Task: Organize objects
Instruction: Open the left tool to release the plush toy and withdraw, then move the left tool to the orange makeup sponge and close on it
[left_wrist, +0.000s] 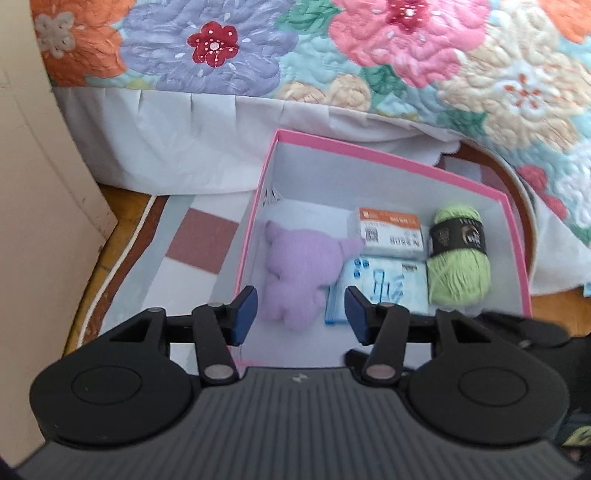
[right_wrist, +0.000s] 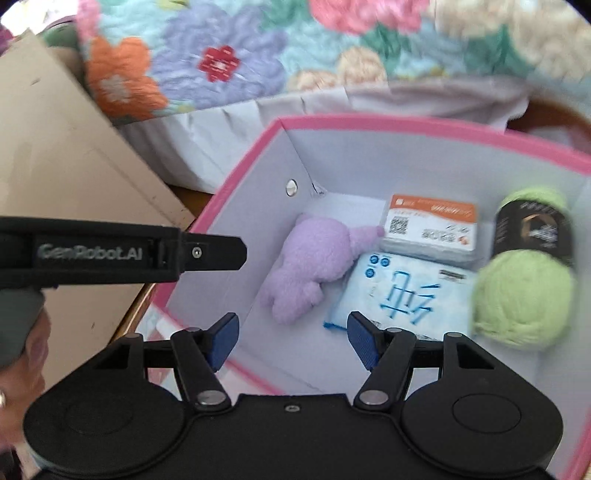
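Along the left edge of both views stands a beige panel (left_wrist: 22, 155), and behind everything hangs a floral quilt (left_wrist: 332, 55) over the bed's white skirt; the pink box (left_wrist: 255, 206) sits on a patterned mat on the floor below it. Inside the box, going left to right, lie a purple plush toy (left_wrist: 295, 269), then two packs one behind the other, an orange-and-white pack (left_wrist: 389, 230) at the back and a pale blue tissue pack (left_wrist: 384, 286) in front touching it, and last a green yarn ball (left_wrist: 458, 258) against the right wall. The left gripper (left_wrist: 301, 314) hangs over the near rim with jaws spread and nothing between them; the plush lies just beyond and between the pads, its lower end closest. The right gripper (right_wrist: 291, 338) also has its jaws spread and empty, hovering above the near left part of the box, with the plush (right_wrist: 314, 266) ahead and the tissue pack (right_wrist: 402, 291) just past its right pad. The left tool's black body crosses the right view close by, so a clash between the two seems the main risk. A reach for the plush could also snag the box wall or drag the neighbouring packs, since the things lie packed together.
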